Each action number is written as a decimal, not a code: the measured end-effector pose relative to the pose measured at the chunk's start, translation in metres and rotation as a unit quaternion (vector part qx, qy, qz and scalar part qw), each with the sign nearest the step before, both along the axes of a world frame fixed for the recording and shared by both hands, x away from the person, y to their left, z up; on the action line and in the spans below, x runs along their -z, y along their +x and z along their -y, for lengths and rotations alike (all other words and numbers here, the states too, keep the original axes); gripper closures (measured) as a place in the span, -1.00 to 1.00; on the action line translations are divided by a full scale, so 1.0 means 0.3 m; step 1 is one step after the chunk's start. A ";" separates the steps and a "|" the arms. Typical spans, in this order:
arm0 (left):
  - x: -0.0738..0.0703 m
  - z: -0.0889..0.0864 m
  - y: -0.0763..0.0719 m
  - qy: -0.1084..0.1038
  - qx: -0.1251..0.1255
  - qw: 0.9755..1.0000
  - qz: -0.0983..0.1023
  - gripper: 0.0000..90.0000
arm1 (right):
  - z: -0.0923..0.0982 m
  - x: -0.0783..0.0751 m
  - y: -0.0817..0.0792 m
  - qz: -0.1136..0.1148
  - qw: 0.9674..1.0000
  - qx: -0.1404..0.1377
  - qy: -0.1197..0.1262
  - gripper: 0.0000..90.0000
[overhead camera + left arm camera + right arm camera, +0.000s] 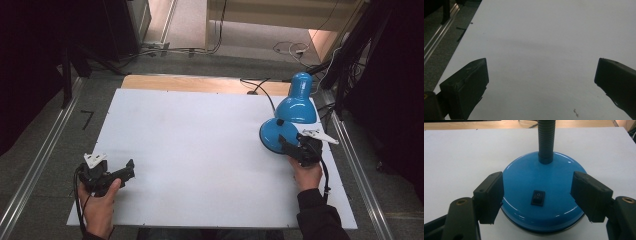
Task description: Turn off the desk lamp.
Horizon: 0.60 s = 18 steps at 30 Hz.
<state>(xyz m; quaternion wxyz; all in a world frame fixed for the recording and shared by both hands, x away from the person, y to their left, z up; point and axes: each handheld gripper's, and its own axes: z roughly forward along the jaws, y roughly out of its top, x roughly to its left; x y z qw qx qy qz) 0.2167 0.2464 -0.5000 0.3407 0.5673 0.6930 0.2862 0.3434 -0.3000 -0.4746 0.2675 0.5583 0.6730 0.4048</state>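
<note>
Right gripper (537,195) jaws apart, straddling blue lamp base (541,202); pads at base sides, contact unclear. Black switch (538,197) between jaws, facing camera. Ribbed neck (546,141) rises from base; shade (297,102) behind it, right side of white table (200,145). Left gripper (541,75) jaws wide apart, nothing between, near left table edge.

Lamp base (541,200): near rim cut by bottom edge in right gripper view. Flexible neck (546,141) runs off top. Switch (538,197) marking too small to read.
</note>
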 end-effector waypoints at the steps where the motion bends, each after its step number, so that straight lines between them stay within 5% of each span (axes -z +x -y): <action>1: 0.000 0.000 0.000 0.000 -0.001 1.000 0.000 -1.00 | -0.002 -0.001 -0.002 -0.001 1.000 0.000 0.000 -0.44; 18: 0.000 0.000 0.000 -0.001 -0.001 1.000 0.002 -1.00 | -0.010 -0.001 -0.033 0.003 1.000 -0.007 -0.006 -0.45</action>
